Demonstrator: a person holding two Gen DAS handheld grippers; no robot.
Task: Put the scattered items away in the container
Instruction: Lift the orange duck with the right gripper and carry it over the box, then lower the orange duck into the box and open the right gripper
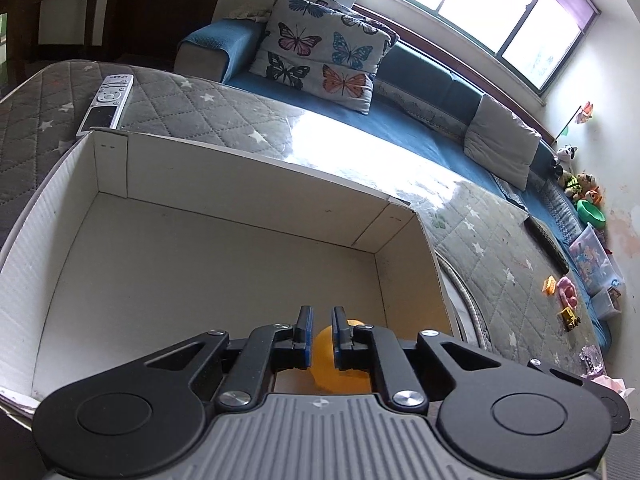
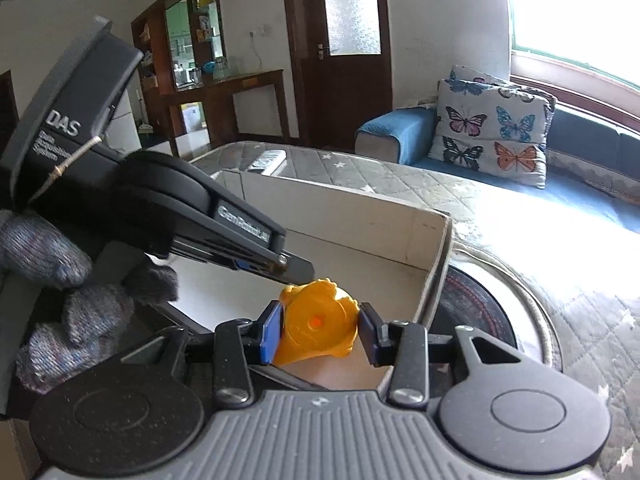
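Scattered items are what we are gathering, and the white cardboard box (image 1: 200, 248) is sitting on the quilted table (image 1: 224, 100) with its top open so they can drop in. At its far left corner a remote control (image 1: 107, 100) is lying on the table outside it. Our left gripper (image 1: 321, 332) is hanging over the near wall with its jaws drawn together on nothing. Our right gripper (image 2: 320, 330) is pinching the orange toy (image 2: 318, 320) between both pads, holding it over the box's near right corner, presumably for release inside. Small toys (image 1: 566, 304) are waiting near the table's right edge.
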